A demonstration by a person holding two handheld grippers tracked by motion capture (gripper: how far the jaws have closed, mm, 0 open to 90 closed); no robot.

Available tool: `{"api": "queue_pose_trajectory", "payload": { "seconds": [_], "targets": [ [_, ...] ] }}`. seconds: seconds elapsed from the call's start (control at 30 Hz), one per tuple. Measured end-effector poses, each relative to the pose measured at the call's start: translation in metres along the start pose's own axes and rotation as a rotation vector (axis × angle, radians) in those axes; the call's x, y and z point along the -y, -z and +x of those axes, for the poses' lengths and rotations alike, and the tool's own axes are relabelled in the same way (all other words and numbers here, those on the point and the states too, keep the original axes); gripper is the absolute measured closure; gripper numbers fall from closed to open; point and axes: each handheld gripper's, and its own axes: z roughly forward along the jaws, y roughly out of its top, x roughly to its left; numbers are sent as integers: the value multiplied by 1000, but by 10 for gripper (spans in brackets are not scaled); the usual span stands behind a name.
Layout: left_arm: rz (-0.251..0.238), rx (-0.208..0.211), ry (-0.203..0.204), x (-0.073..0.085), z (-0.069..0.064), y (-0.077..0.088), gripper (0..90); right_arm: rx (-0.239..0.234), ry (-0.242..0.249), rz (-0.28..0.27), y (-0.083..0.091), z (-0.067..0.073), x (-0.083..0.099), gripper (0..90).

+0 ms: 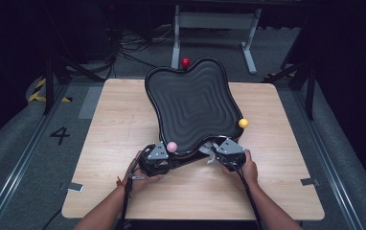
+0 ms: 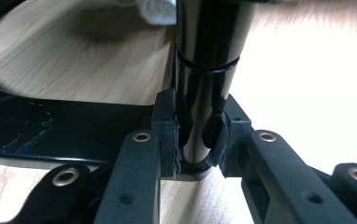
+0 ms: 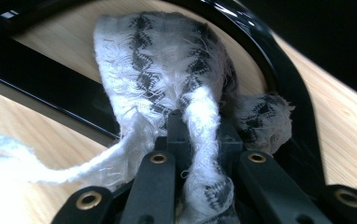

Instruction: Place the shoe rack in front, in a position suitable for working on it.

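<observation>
On the wooden counter (image 1: 119, 129) a black wavy-ribbed seat (image 1: 193, 103) stands tilted up, its near edge at about 6 o'clock of the counter's middle, between the two hands. The left claw (image 2: 198, 140) is clenched on a glossy black tube (image 2: 204, 70) of the seat's frame, pads pressing it from both sides. The right claw (image 3: 200, 135) is clenched on a white cloth with dark zigzag pattern (image 3: 162, 65), bunched against the curved black frame (image 3: 279, 79). In the high view a pink ball (image 1: 172, 146) sits at the left claw's 1 o'clock, a yellow ball (image 1: 243, 123) at the seat's 4 o'clock edge, and a red ball (image 1: 185, 62) at its 12 o'clock.
</observation>
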Motion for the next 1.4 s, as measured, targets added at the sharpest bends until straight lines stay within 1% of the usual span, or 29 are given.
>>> {"api": "queue_pose_trajectory", "payload": {
  "seconds": [0.03, 0.07, 0.1, 0.2, 0.23, 0.27, 0.37, 0.47, 0.63, 0.73, 0.8, 0.9, 1.13, 1.4],
  "targets": [
    [0, 0, 0, 0, 0, 0, 739, 0, 0, 0, 0, 0, 0, 811],
    [1, 0, 2, 0, 0, 0, 739, 9, -12, 6, 1, -6, 3, 811],
    [-1, 0, 2, 0, 0, 0, 739, 9, -12, 6, 1, -6, 3, 811],
    [-4, 2, 4, 0, 0, 0, 739, 26, -28, 19, 4, -14, 8, 811],
    [-5, 2, 5, 0, 0, 0, 739, 32, -33, 30, 6, -18, 10, 810],
    [-5, 4, 3, 0, 0, 0, 739, 32, -33, 30, 6, -18, 10, 810],
    [-5, 3, 2, 0, 0, 0, 740, 58, -42, 42, 8, -25, 14, 811],
    [-5, 4, 0, 0, 0, 0, 739, 69, -55, 45, 9, -28, 16, 811],
    [-5, 4, 0, 0, 0, 0, 739, 72, -51, 50, 10, -30, 17, 811],
    [1, 4, -1, 0, 0, 0, 739, 59, -76, 46, 10, -33, 18, 811],
    [0, 3, -1, 0, 0, 0, 739, 62, -76, 45, 10, -32, 18, 812],
    [0, 3, -1, 0, 0, 0, 739, 64, -62, 45, 10, -31, 18, 813],
    [-4, 3, 2, 0, 0, 0, 738, 46, -54, 36, 10, -26, 16, 814],
    [0, 0, -3, 0, 0, 0, 738, 17, -33, 19, 9, -12, 10, 812]
  ]
}}
